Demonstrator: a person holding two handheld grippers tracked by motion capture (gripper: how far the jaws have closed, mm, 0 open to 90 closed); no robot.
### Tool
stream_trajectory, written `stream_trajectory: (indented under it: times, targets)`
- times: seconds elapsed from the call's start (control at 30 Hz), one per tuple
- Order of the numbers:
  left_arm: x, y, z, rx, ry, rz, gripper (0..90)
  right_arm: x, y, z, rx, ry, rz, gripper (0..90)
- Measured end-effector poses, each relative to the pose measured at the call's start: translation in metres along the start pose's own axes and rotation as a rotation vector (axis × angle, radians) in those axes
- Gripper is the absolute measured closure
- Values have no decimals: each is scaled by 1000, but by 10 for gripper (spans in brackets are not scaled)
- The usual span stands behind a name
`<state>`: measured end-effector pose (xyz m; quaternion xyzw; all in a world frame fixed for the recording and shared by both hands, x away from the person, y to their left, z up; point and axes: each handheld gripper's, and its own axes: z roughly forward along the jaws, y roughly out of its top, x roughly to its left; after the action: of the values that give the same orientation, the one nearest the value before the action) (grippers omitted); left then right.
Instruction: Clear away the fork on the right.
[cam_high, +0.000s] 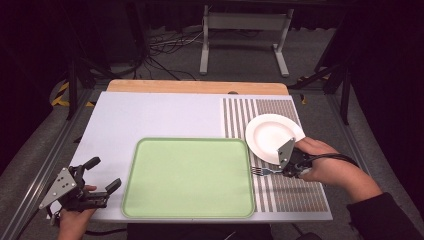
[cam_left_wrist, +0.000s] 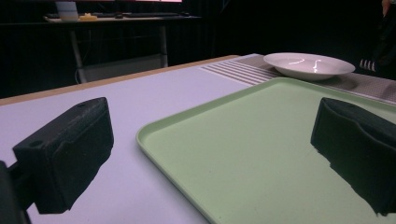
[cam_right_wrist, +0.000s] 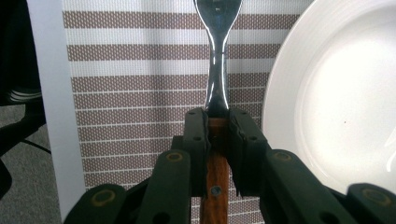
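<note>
Right gripper (cam_right_wrist: 217, 123) clamps fork (cam_right_wrist: 217, 56); plate (cam_right_wrist: 345, 93) beside.

No legible text or labels

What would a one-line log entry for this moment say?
right gripper: shut on fork, over striped mat beside plate | left gripper: open, empty, near green tray
</note>
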<state>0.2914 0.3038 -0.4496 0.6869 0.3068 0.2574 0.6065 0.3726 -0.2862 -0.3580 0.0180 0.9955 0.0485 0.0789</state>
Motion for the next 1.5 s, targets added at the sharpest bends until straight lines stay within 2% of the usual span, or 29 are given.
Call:
stream_trajectory:
  times: [0.2,0.43,0.87,1.5]
  targets:
    - [0,0,0,0,0,0,0,1,8,-5,-25,-9,5,783]
    - [0,0,0,3,-2,4,0,-1,26,-8,-43,-8,-14,783]
    - [0,0,0,3,-2,2,0,-5,67,-7,-62,-4,-37,783]
    - [1,0,0,4,-5,4,0,-4,112,-1,-90,10,-53,783]
